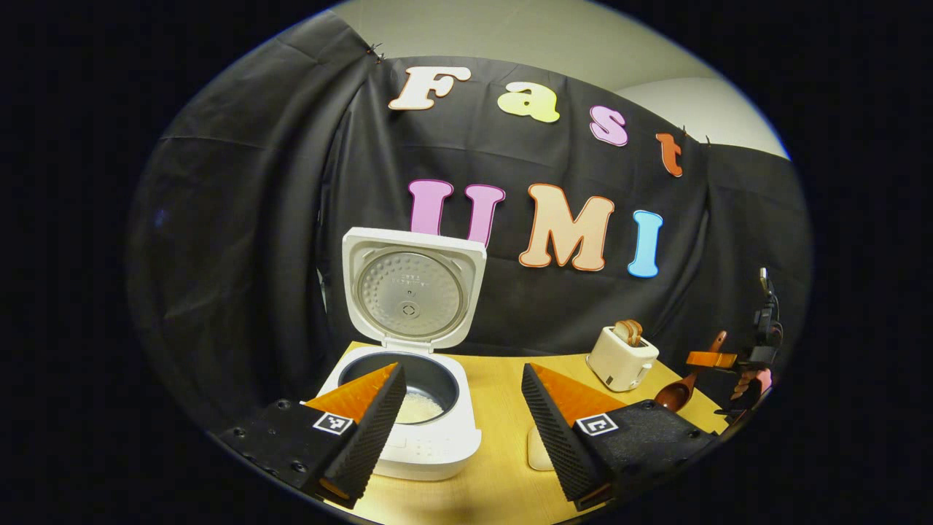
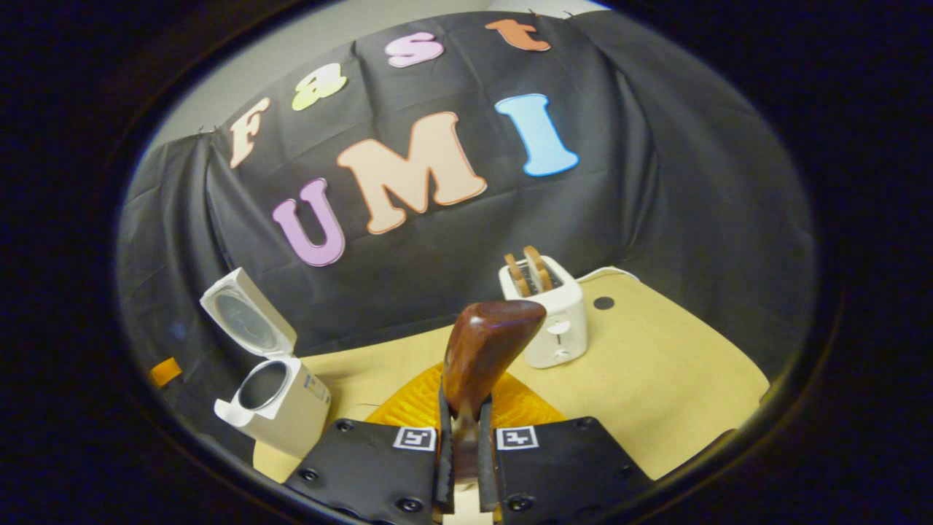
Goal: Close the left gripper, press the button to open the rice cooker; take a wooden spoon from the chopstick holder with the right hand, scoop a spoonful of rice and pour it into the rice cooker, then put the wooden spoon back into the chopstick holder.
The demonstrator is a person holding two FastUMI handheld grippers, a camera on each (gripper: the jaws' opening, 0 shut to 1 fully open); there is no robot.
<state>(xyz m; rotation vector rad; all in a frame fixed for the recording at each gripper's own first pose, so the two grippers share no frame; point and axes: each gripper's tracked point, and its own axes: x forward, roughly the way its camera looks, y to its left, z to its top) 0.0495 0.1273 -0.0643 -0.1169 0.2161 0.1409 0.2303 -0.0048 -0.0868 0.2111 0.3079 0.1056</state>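
- Rice cooker (image 1: 426,408) sits on the surface (image 1: 503,452), lid (image 1: 413,286) swung up and standing open at the back, ribbed inner plate facing forward. Inner pot (image 1: 423,386) is open, a low layer of white rice (image 1: 417,408) at the bottom. In the right gripper view the cooker (image 2: 280,401) is off to the left, lid (image 2: 248,313) tipped up, pot mouth dark.
- Surface is light wood colour, black cloth wall behind it.
- Toaster (image 1: 621,357) white, stands right of the cooker and well apart from it, toward the back; two browned bread slices (image 1: 629,332) stick up out of the slots. Right gripper view: toaster (image 2: 554,324) just beyond the spoon, slices (image 2: 528,271) upright.
- Left claw (image 1: 463,415) in the foreground, fingers wide apart, nothing between them; left finger overlaps the cooker's front rim in view, can't tell if touching.
- Right claw (image 2: 465,437) clamped on the wooden spoon (image 2: 485,350), both fingers pressed on the handle. Spoon's long axis runs forward along the fingers, bowl end out front, tilted up and right, back of bowl showing.
- Left gripper view: right claw (image 1: 718,361) at far right edge holding the spoon (image 1: 681,386) above the surface, bowl down-left, handle up-right. Bowl contents not readable.
- Hand (image 1: 751,385) partly visible behind that claw.
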